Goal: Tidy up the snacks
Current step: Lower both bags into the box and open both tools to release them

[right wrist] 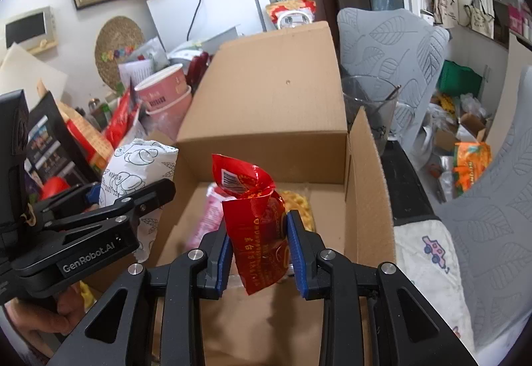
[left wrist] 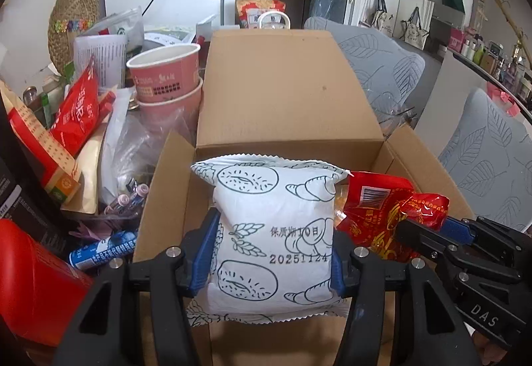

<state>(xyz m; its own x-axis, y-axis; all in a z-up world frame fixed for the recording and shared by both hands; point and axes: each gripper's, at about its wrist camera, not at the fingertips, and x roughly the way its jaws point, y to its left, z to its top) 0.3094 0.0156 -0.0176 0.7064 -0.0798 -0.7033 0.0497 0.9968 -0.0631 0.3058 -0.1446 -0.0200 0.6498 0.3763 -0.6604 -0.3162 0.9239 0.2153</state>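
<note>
My left gripper (left wrist: 271, 253) is shut on a white bread packet (left wrist: 272, 233) printed with blue pastry drawings, held upright over the near left edge of an open cardboard box (left wrist: 286, 93). My right gripper (right wrist: 257, 253) is shut on a red snack bag (right wrist: 256, 233), held above the box's inside (right wrist: 332, 209). The red bag also shows in the left wrist view (left wrist: 382, 209), to the right of the white packet. Inside the box lie a pink packet (right wrist: 211, 216) and a yellow snack packet (right wrist: 301, 204). The white packet shows at the left in the right wrist view (right wrist: 136, 166).
Left of the box is a cluttered pile: stacked pink paper bowls (left wrist: 166, 76), red packets (left wrist: 78, 109), a blue tube (left wrist: 103, 249), a red container (left wrist: 33, 279). Grey leaf-print chair backs (left wrist: 375, 66) stand to the right. A glass (right wrist: 369, 106) stands by the box's right flap.
</note>
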